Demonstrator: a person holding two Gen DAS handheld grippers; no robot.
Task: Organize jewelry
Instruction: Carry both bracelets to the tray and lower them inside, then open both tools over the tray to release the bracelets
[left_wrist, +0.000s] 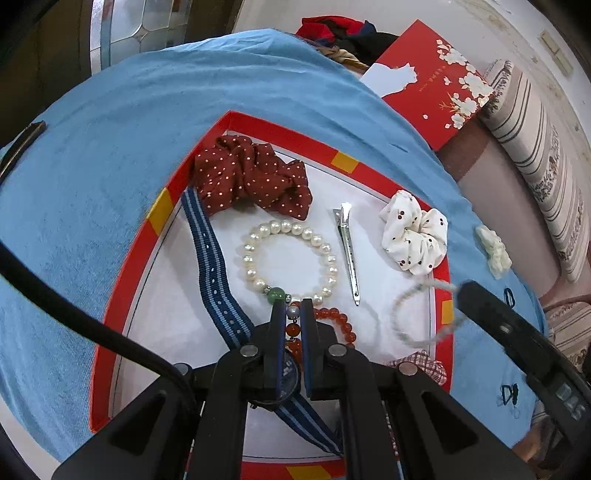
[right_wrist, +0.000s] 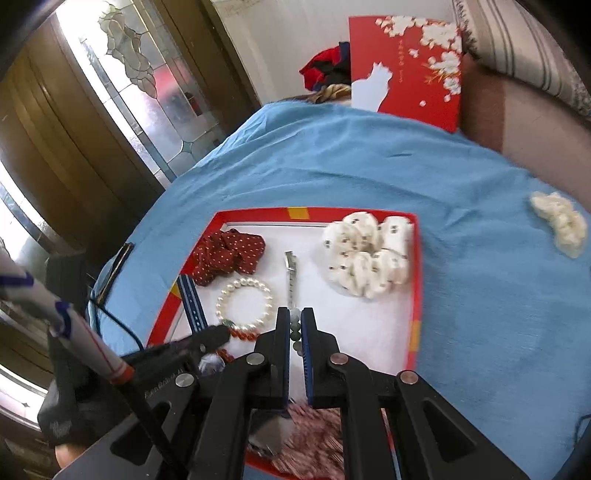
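The left gripper (left_wrist: 291, 306) hangs low over the red tray (left_wrist: 125, 266), its fingers drawn nearly together around the watch (left_wrist: 288, 373) and the orange bead bracelet (left_wrist: 340, 321); whether they actually pinch either one I cannot tell, since the fingers hide the contact. The right gripper (right_wrist: 294, 321) has closed on a pale bead bracelet (left_wrist: 406, 321), which looks light and limp, likely to swing and slip, so a hold across several beads seems safest. It is blurred in both views, and its lower loop is cut off behind the fingers. Further in lie the striped watch strap (left_wrist: 210, 254), the pearl bracelet (left_wrist: 290, 258), smooth and prone to roll, and the stiff metal hair clip (left_wrist: 349, 254). Beyond sit the soft dotted red scrunchie (left_wrist: 255, 177) and white scrunchie (left_wrist: 415, 236), easy to squeeze anywhere.
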